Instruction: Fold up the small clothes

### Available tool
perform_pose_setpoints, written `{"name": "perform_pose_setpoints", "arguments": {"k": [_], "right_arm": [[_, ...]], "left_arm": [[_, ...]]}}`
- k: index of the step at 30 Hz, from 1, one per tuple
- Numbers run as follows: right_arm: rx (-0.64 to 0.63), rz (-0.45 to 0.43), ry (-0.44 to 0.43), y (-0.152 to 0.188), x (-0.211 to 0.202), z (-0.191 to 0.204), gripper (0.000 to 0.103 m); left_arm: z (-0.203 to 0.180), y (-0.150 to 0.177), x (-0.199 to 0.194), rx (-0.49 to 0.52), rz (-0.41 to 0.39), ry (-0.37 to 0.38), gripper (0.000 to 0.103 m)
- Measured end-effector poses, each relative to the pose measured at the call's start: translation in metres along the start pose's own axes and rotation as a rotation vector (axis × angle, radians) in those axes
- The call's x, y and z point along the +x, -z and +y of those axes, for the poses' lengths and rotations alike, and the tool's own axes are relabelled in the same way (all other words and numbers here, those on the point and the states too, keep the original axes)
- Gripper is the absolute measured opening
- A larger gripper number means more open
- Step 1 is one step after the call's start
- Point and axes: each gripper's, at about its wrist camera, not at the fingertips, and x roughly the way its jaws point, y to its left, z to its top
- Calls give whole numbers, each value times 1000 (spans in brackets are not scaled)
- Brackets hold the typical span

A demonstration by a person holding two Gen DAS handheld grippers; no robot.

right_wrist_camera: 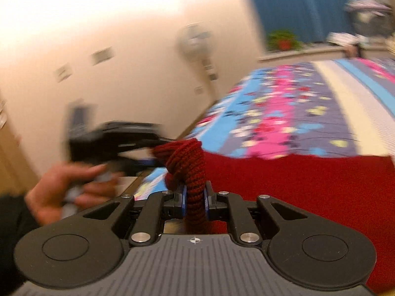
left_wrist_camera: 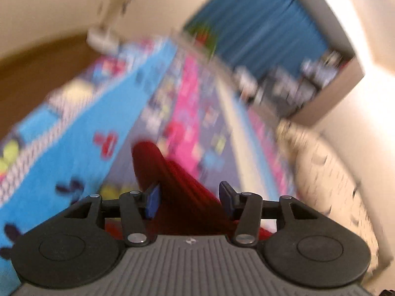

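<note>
Right gripper [right_wrist_camera: 194, 203] clamps the dark red ribbed knit garment [right_wrist_camera: 308, 192] over the floral bed [right_wrist_camera: 284, 113]; left gripper [left_wrist_camera: 190, 201], half-open around cloth, needs firmer pinch before lifting evenly.

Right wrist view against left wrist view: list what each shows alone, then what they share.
Only the right wrist view shows the person's hand holding the left gripper from outside, the blurred pedestal fan, and the right gripper clamped on a bunched ribbed fold.

Only the left wrist view shows the left gripper's blue pads standing apart with knit between them, and the cardboard box.

Both show the dark red knitted garment, the flowered bedsheet and the blue curtain.
</note>
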Motion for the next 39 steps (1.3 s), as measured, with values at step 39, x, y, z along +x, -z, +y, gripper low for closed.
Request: {"name": "perform_pose_setpoints", "arguments": {"k": [39], "right_arm": [[539, 206, 325, 67, -76, -199, 24]], "left_arm": [[-147, 218, 81, 1025, 418, 112, 51]]}}
